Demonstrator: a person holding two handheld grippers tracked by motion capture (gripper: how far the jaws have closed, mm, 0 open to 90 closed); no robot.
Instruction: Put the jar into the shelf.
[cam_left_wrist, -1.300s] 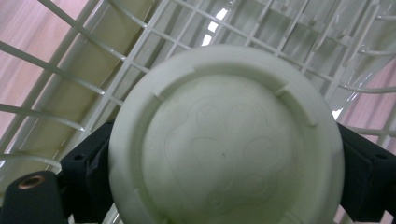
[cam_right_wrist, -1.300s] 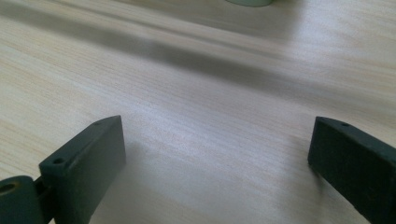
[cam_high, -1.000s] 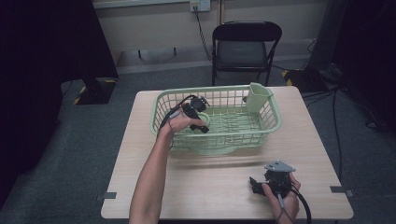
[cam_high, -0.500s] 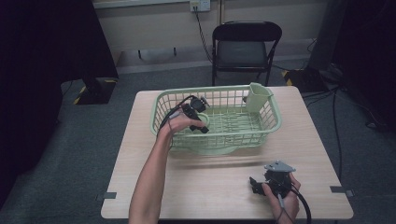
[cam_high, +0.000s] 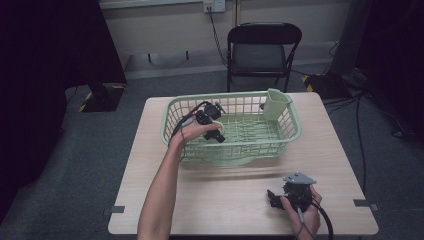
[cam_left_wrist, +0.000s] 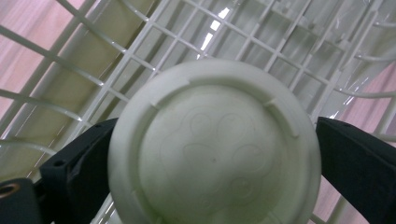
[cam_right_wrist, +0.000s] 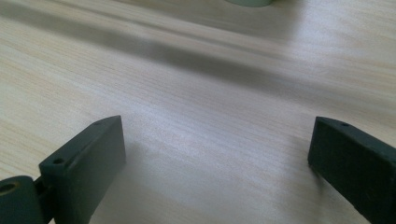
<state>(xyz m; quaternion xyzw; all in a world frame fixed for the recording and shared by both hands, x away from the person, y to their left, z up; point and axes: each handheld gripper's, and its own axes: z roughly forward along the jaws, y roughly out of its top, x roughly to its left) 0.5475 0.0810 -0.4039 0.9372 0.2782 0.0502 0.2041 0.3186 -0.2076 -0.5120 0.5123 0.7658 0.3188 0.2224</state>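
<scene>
A pale round lid (cam_left_wrist: 215, 144) with a paw print moulded into it sits between the black fingers (cam_left_wrist: 79, 163) of my left gripper (cam_high: 216, 132), which is shut on it. That gripper is inside the light green wire basket (cam_high: 296, 131), near its left end, just above the basket's mesh floor (cam_left_wrist: 261, 37). My right gripper (cam_high: 275, 198) rests low over the wooden table (cam_high: 225, 190) near the front right edge. Its jaws stand wide apart with nothing between them (cam_right_wrist: 217, 140).
A pale green cup-shaped compartment (cam_high: 276, 102) hangs on the basket's back right corner. A black folding chair (cam_high: 262, 50) stands behind the table. Cables trail from both grippers. Bare tabletop lies between the basket and the right gripper.
</scene>
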